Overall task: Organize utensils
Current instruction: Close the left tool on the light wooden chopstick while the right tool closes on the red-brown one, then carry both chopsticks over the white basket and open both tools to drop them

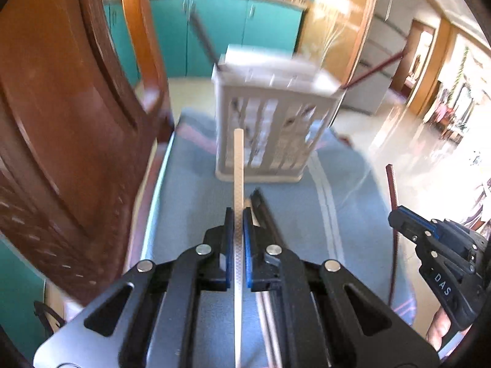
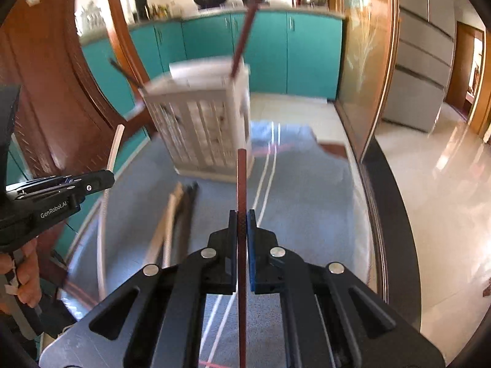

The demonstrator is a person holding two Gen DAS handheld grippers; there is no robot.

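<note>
Chopsticks fill both tools, one apiece. The left tool (image 1: pixel 236 224) has its blue pads closed tight on a white chopstick (image 1: pixel 238 165), which runs straight out ahead along the fingers. The right tool (image 2: pixel 242 224) is clamped just the same on a dark red chopstick (image 2: pixel 241 184), also pointing straight forward.

Just beyond them, a few loose chopsticks (image 2: pixel 178 211) lie on the blue cloth (image 1: pixel 291 202) over the bench, closer to the left tool than to the right, their long axes running roughly away from both tools.

Farther on stands the white slatted holder (image 1: pixel 270 122), upright on the cloth, dead ahead of the left tool and slightly to the left of the right one. Two sticks already lean out of its top, a dark one (image 1: pixel 202 36) toward the wooden chair (image 1: pixel 61 122) and a red one (image 2: pixel 244 36) at the opposite corner.

I'd judge the next move hangs on height: both held sticks aim at the holder's slatted side, not its open top, so each must be raised and tipped tip-down. Neither tool looks clearly nearer.
</note>
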